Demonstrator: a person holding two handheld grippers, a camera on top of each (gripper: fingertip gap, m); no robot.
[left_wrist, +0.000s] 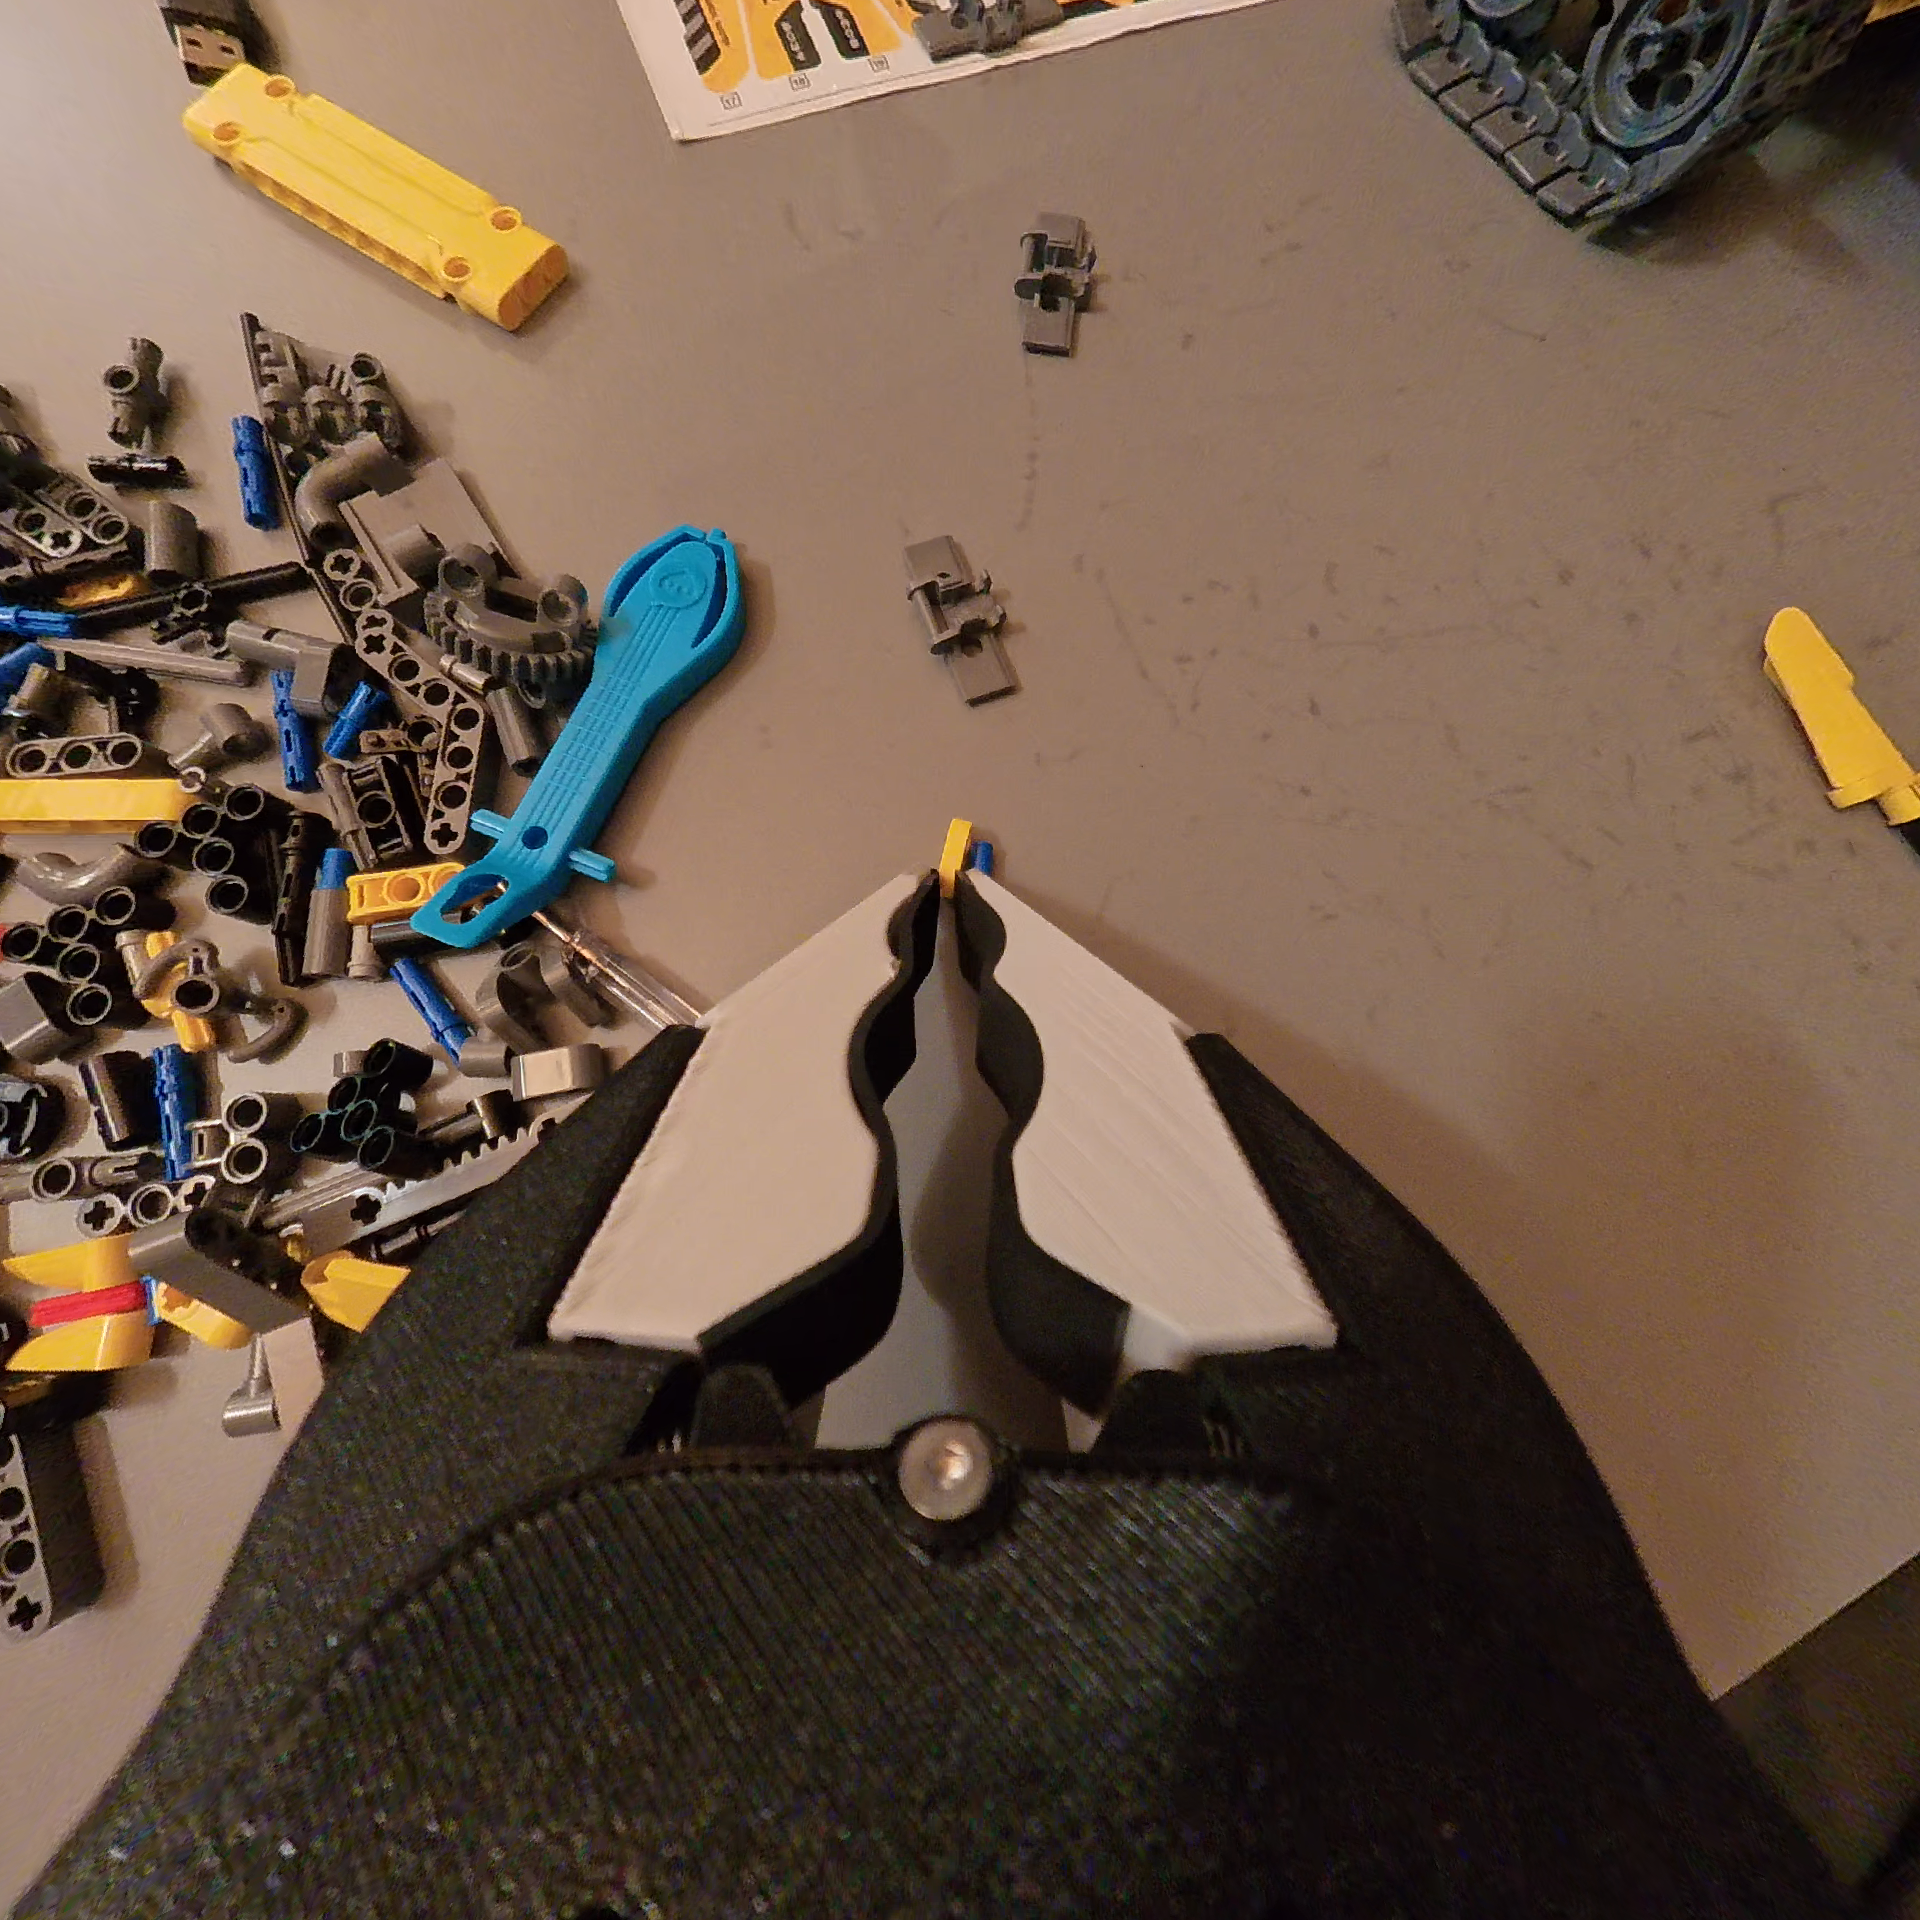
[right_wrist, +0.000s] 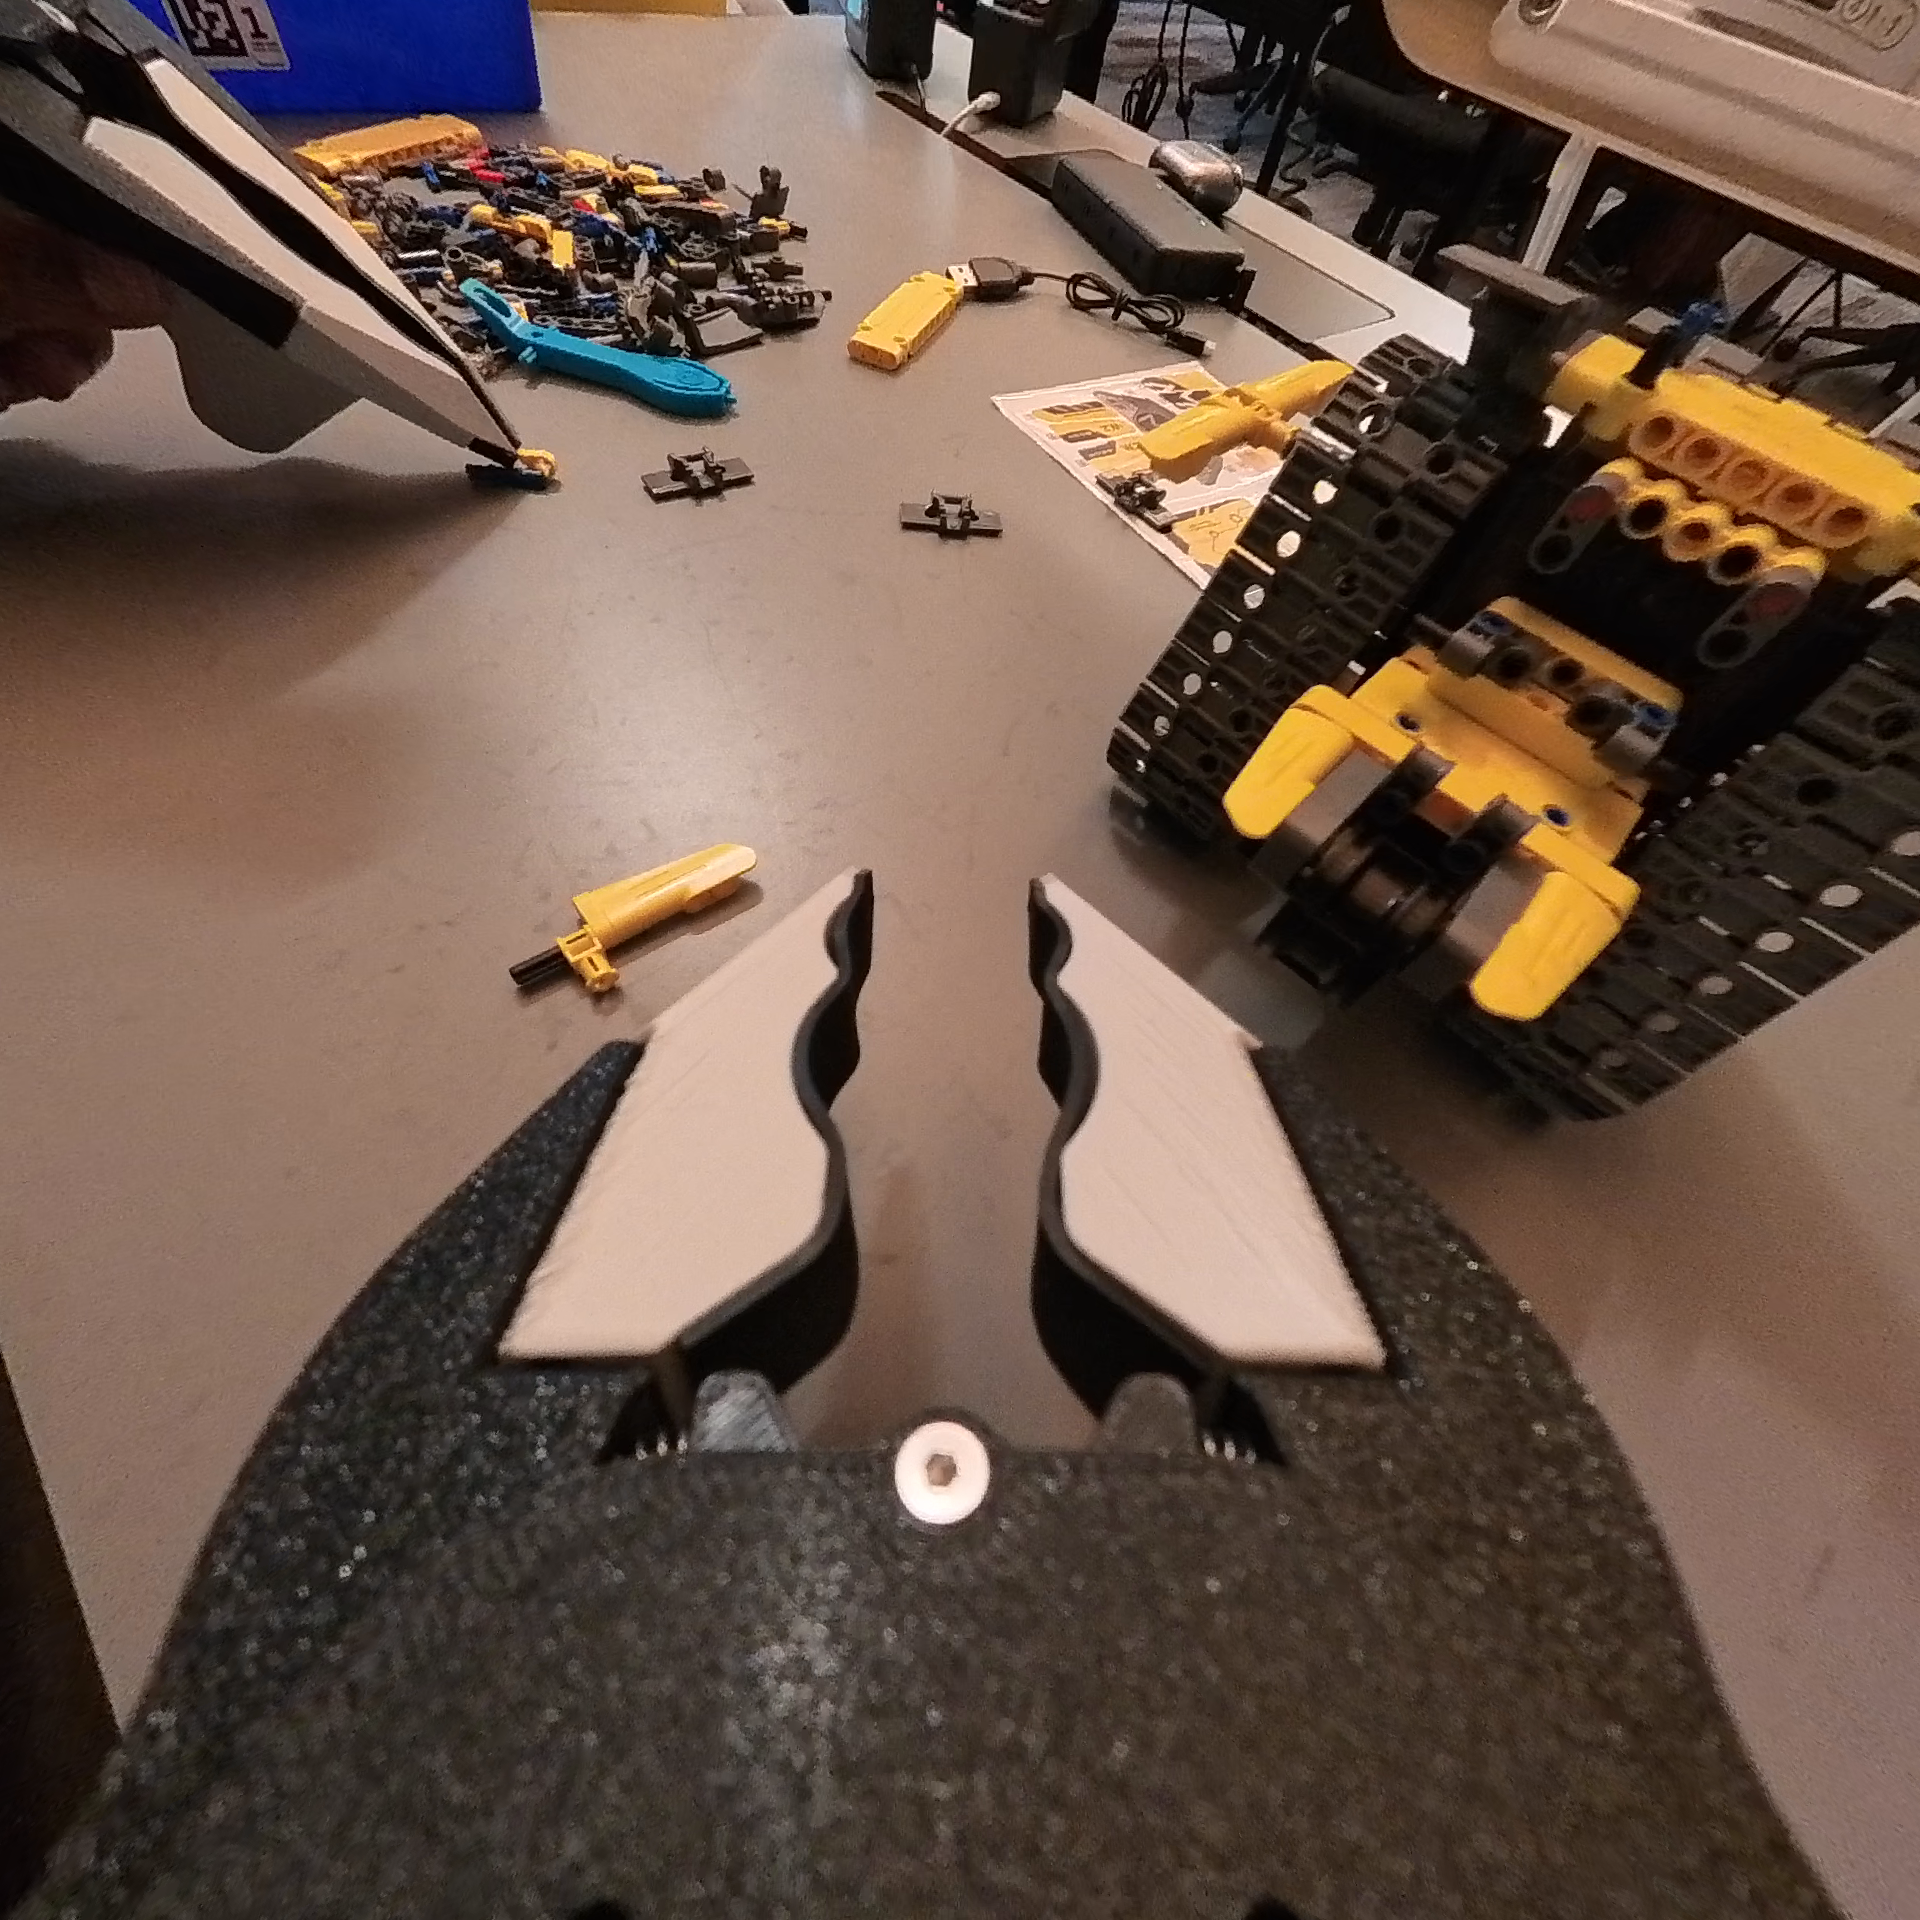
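Tongs left (left_wrist: 948, 878) pinching small yellow piece (left_wrist: 955, 844) | right (right_wrist: 951, 914) spread, empty | printed sheet (right_wrist: 1132, 436) nearby

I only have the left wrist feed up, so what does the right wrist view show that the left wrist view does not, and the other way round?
Only the right wrist view shows the open right hand-held gripper, the whole yellow tracked model, a black cable and a blue box.

Only the left wrist view shows, close up, the left hand-held gripper shut on a small yellow piece.

Both show the loose parts pile, blue tool, two grey track links and the yellow pointed piece.
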